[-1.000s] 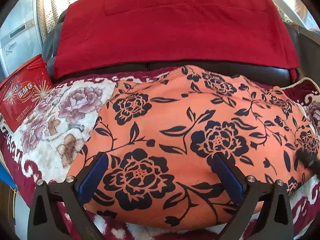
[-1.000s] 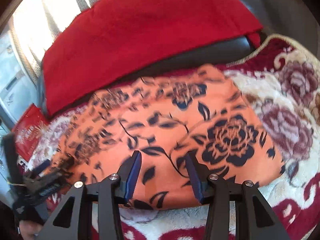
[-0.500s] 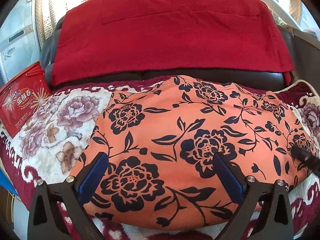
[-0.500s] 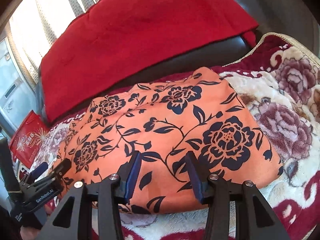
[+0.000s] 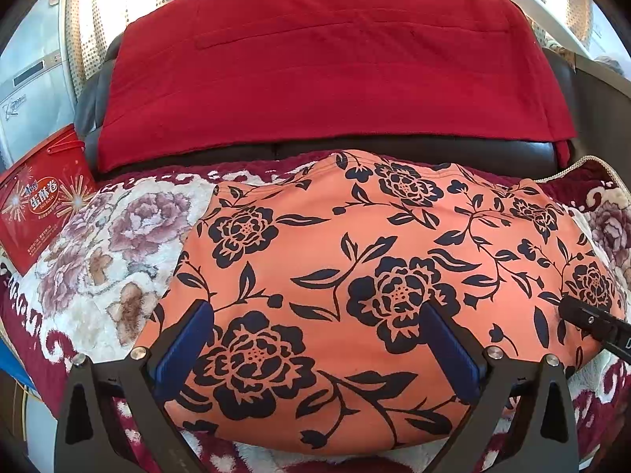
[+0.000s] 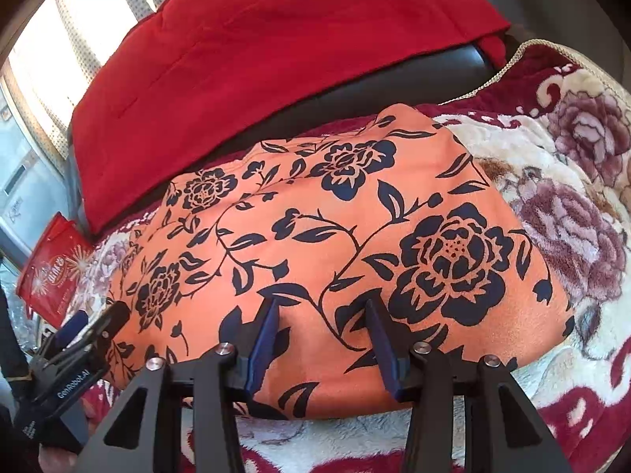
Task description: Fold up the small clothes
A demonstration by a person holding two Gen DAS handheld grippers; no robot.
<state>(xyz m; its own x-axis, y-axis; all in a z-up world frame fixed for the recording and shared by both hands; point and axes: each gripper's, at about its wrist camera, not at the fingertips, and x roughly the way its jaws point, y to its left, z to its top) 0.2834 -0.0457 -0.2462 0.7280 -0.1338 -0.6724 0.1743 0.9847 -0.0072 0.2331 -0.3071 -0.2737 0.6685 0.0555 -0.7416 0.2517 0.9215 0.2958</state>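
An orange garment with a dark navy flower print [image 5: 355, 268] lies spread flat on a flowered plush blanket [image 5: 102, 252]; it also shows in the right wrist view [image 6: 323, 244]. My left gripper [image 5: 315, 335] is open wide and empty above the garment's near left part. My right gripper [image 6: 323, 327] is open, jaws less wide, empty, above the garment's near edge. The right gripper's tip shows at the right edge of the left wrist view [image 5: 591, 321]. The left gripper shows at the lower left of the right wrist view [image 6: 79, 339].
A red blanket [image 5: 327, 71] drapes over the dark sofa back [image 5: 394, 151] behind the garment. A red snack box [image 5: 39, 197] leans at the left end. Curtains and a bright window are behind.
Both grippers have drawn back and risen slightly, so the garment sits lower and farther in both views. The right wrist view has gone from blurred to sharp. The jaws have not changed.
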